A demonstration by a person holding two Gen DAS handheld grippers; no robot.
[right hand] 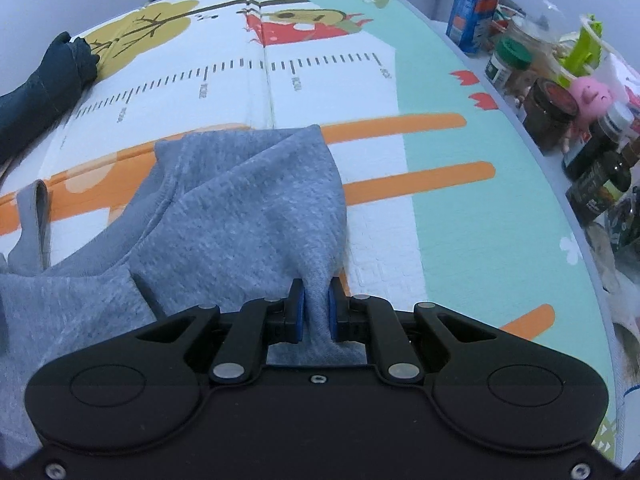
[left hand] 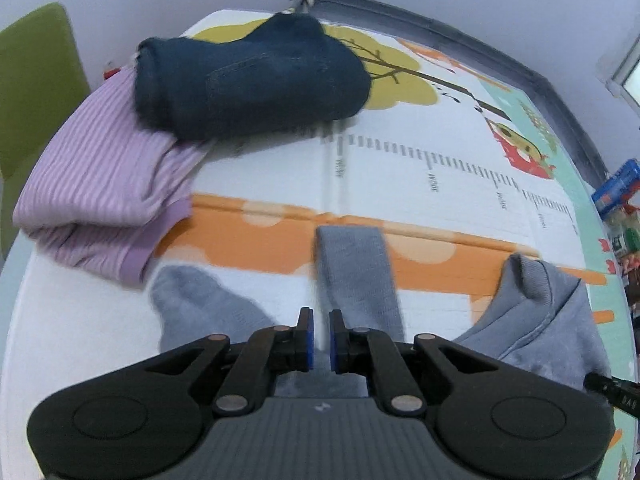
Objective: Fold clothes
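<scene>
Right at the near edge of the play mat [right hand: 460, 208], the right gripper [right hand: 317, 308] is clenched on a bunched fold of the grey sweatshirt [right hand: 240, 200], cloth pinched visibly between its blue pads [right hand: 299, 312]. The left gripper [left hand: 321, 340] is nearly closed too; grey fabric shows just beneath its jaws, but whether it truly grips that fabric cannot be told from this view. The sweatshirt lies rumpled across the front of the mat, one sleeve [left hand: 356, 276] stretching away over the orange band, a cuff [left hand: 192, 304] to its left. To do this fold well, I judge both hands should keep even tension, travel level together and lay the edge down flat so no crease gets trapped; the blur suggests speed, which risks dragging the body askew. Farther back, a folded pink striped top [left hand: 100, 184] sits with folded dark jeans [left hand: 248, 80] partly resting on it, well apart from the sweatshirt. Jars and bottles [right hand: 556, 108] crowd the right rim.
</scene>
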